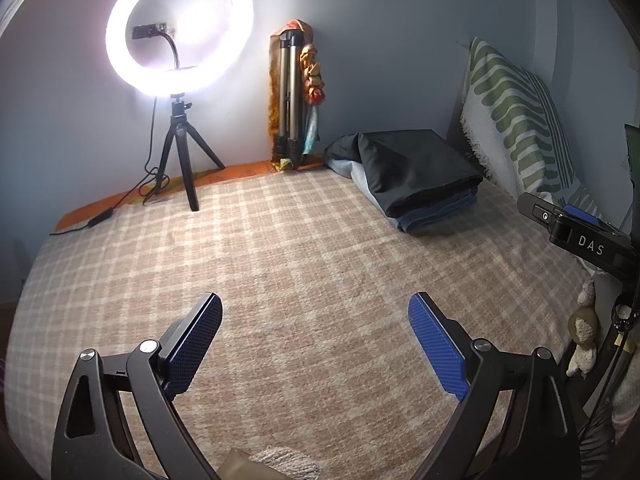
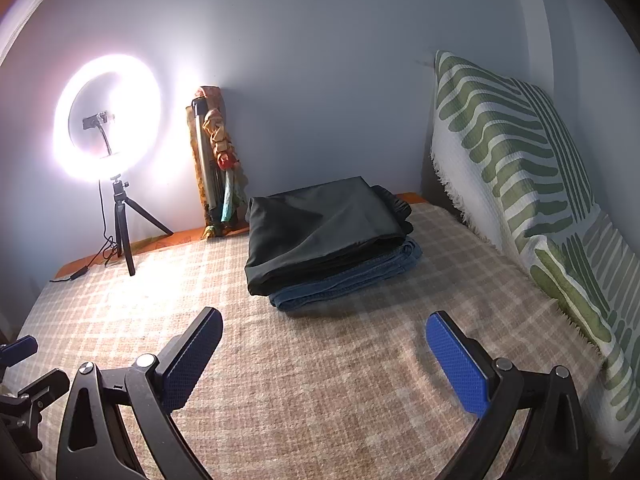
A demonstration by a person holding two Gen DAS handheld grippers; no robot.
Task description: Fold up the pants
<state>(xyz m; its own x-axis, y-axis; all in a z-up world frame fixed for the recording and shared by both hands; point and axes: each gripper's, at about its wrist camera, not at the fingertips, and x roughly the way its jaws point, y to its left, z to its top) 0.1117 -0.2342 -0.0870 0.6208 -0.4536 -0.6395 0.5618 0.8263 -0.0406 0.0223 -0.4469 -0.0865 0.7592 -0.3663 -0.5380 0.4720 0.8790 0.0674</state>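
Both the left gripper and right gripper gape wide, empty, above the bed. Black pants lie folded on jeans near the far edge; leave the stack square.

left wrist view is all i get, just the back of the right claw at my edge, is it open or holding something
Observer: The right claw is open and empty, over the plaid blanket.
Operator: where's the folded stack from it
Observer: Straight ahead of it, not touching: black pants lying on blue jeans.
Operator: top pair neat on the far side
Observer: Not quite; its right rear end looks bunched and gathered.
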